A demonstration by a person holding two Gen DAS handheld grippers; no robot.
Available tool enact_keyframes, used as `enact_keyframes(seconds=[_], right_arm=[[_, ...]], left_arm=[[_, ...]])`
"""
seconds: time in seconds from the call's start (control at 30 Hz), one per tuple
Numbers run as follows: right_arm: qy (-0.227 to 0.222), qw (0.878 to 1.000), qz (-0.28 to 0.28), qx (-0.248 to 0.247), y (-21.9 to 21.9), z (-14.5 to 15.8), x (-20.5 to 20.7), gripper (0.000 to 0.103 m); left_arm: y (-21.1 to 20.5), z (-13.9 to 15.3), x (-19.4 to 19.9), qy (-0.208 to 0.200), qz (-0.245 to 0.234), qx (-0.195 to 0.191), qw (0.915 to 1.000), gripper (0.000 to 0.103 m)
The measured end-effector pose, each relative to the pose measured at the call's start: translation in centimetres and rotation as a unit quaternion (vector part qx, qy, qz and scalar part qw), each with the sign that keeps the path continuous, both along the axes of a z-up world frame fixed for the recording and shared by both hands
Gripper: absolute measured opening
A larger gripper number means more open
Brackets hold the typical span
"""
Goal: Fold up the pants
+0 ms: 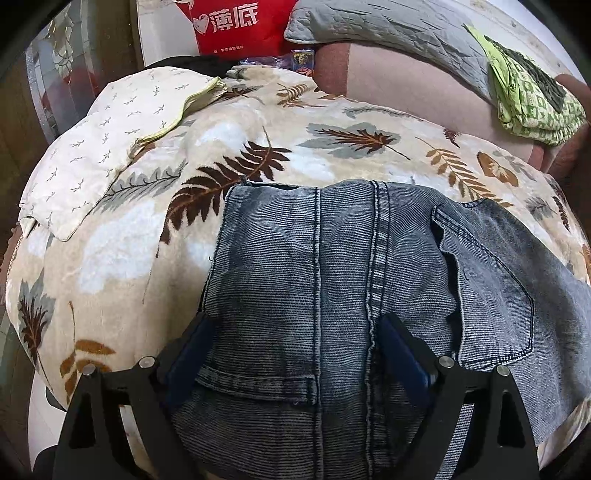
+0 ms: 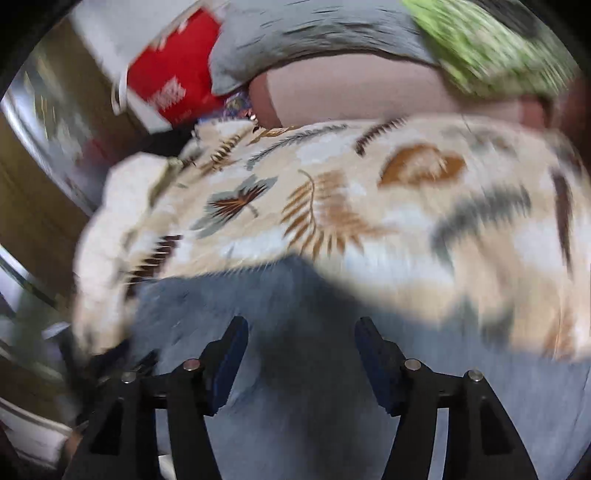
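Grey-blue denim pants (image 1: pixel 332 277) lie folded on a cream leaf-print blanket (image 1: pixel 258 147), with a back pocket showing at the right. My left gripper (image 1: pixel 295 325) hovers over the near part of the pants with its jaws wide apart and nothing between them. In the right wrist view, which is motion-blurred, the pants (image 2: pixel 314 387) fill the lower part and my right gripper (image 2: pixel 301 332) is open above them, holding nothing.
A white patterned pillowcase (image 1: pixel 110 140) lies on the blanket at the left. A grey quilted pillow (image 1: pixel 388 26), a green patterned cloth (image 1: pixel 528 96) and a red bag (image 1: pixel 236 26) sit at the back. The blanket's left edge (image 1: pixel 22 295) drops off.
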State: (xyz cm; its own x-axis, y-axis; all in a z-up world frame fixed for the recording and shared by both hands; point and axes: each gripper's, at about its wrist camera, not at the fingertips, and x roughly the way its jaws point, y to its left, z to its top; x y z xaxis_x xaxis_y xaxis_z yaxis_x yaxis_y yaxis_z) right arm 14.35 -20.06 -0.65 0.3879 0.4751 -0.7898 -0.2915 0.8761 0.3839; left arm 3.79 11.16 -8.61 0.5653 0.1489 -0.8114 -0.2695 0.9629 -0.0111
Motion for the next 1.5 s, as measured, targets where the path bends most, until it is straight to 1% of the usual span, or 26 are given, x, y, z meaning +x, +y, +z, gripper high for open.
enact_keyframes(seconds=[0.03, 0.1, 0.17, 0.23, 0.27, 0.3, 0.33, 0.4, 0.47, 0.53, 0.6, 0.63, 0.67, 0.73, 0.83, 0.87, 0.93, 1.0, 1.1, 1.2, 1.27, 1.33, 1.37, 1.43, 1.47, 1.5], right_arm=[[0.018, 1.000, -0.011, 0.022, -1.5, -0.7, -1.6, 0.069], [0.044, 0.997, -0.036, 0.044, -3.4, -2.5, -3.4, 0.069], [0.077, 0.994, -0.062, 0.047, -4.9, -5.1, -4.1, 0.071], [0.138, 0.986, -0.085, 0.038, -6.4, -8.6, -3.9, 0.070], [0.142, 0.985, -0.088, 0.054, -7.0, -9.2, -4.0, 0.070], [0.133, 0.984, -0.093, 0.068, -7.5, -8.6, -4.3, 0.070], [0.129, 0.985, -0.096, 0.065, -7.7, -7.8, -4.7, 0.070], [0.096, 0.989, -0.089, 0.068, -7.9, -5.6, -5.9, 0.070], [0.076, 0.990, -0.086, 0.079, -8.3, -4.2, -7.4, 0.077], [0.071, 0.989, -0.089, 0.092, -8.6, -4.5, -8.2, 0.082], [0.103, 0.987, -0.105, 0.066, -8.8, -7.1, -7.9, 0.082], [0.122, 0.985, -0.111, 0.054, -9.0, -8.2, -7.5, 0.082], [0.121, 0.984, -0.112, 0.064, -9.3, -8.6, -7.4, 0.083], [0.111, 0.985, -0.113, 0.074, -9.3, -7.4, -7.8, 0.083], [0.070, 0.990, -0.092, 0.082, -8.9, -4.7, -9.0, 0.083], [0.062, 0.991, -0.090, 0.081, -8.8, -4.5, -9.3, 0.083], [0.074, 0.990, -0.100, 0.072, -9.1, -5.7, -9.3, 0.083], [0.123, 0.984, -0.113, 0.059, -9.3, -8.5, -7.8, 0.084], [0.110, 0.985, -0.118, 0.066, -9.3, -7.2, -8.3, 0.084], [0.081, 0.989, -0.105, 0.069, -8.6, -5.2, -9.0, 0.084], [0.080, 0.990, -0.105, 0.058, -8.1, -5.7, -8.8, 0.084], [0.116, 0.985, -0.116, 0.052, -8.6, -8.4, -7.9, 0.084], [0.114, 0.984, -0.122, 0.066, -9.0, -8.8, -7.8, 0.084], [0.108, 0.983, -0.129, 0.080, -9.2, -7.7, -8.2, 0.084], [0.095, 0.984, -0.119, 0.095, -9.2, -6.7, -8.6, 0.084], [0.084, 0.986, -0.113, 0.092, -9.3, -5.9, -9.0, 0.084]], left_arm=[[0.0, 0.0, 0.0, 0.000, 0.001, 0.000, 1.0000, 0.091], [-0.1, 0.0, 0.0, 0.000, 0.002, 0.002, 1.0000, 0.091], [-0.2, 0.0, -0.1, 0.000, 0.006, 0.007, 1.0000, 0.092], [-0.3, 0.1, 0.0, 0.001, 0.006, 0.011, 0.9999, 0.092], [-0.3, 0.3, 0.0, 0.001, 0.006, 0.012, 0.9999, 0.092], [-0.3, 0.6, -0.2, 0.000, 0.006, 0.010, 0.9999, 0.092], [-0.2, 1.1, -0.4, -0.005, 0.008, 0.007, 0.9999, 0.092], [-0.1, 2.5, -1.3, -0.029, 0.015, -0.004, 0.9995, 0.092], [-0.2, 3.5, -2.1, -0.054, 0.013, -0.010, 0.9984, 0.092], [-0.6, 3.0, -2.0, -0.049, 0.014, 0.008, 0.9987, 0.092], [-0.7, 0.6, -0.7, 0.010, 0.010, 0.028, 0.9995, 0.092], [-0.4, -0.2, -0.4, 0.019, 0.011, 0.019, 0.9996, 0.094], [-0.1, -0.1, -0.6, 0.007, 0.021, 0.006, 0.9997, 0.094], [0.1, 0.4, -0.7, 0.001, 0.020, 0.000, 0.9998, 0.094], [0.2, 0.1, -0.7, 0.003, 0.020, -0.005, 0.9998, 0.094], [0.2, 0.2, -0.6, 0.003, 0.021, -0.006, 0.9998, 0.094], [0.4, 0.3, -0.4, 0.005, 0.021, -0.010, 0.9997, 0.094], [0.5, 0.4, -0.4, 0.004, 0.020, -0.013, 0.9997, 0.094], [0.6, 0.1, -0.6, 0.002, 0.018, -0.020, 0.9997, 0.094], [0.7, 0.1, -0.7, 0.002, 0.016, -0.024, 0.9996, 0.094], [0.7, 0.1, -0.7, 0.001, 0.015, -0.024, 0.9996, 0.095], [0.8, 0.1, -0.7, 0.001, 0.013, -0.024, 0.9996, 0.095], [0.8, 0.1, -0.7, 0.002, 0.012, -0.024, 0.9996, 0.095], [0.9, 0.1, -0.7, 0.001, 0.014, -0.026, 0.9996, 0.095], [0.8, 0.0, -0.6, 0.002, 0.016, -0.026, 0.9995, 0.095], [0.8, 0.1, -0.5, 0.002, 0.018, -0.025, 0.9995, 0.095]])
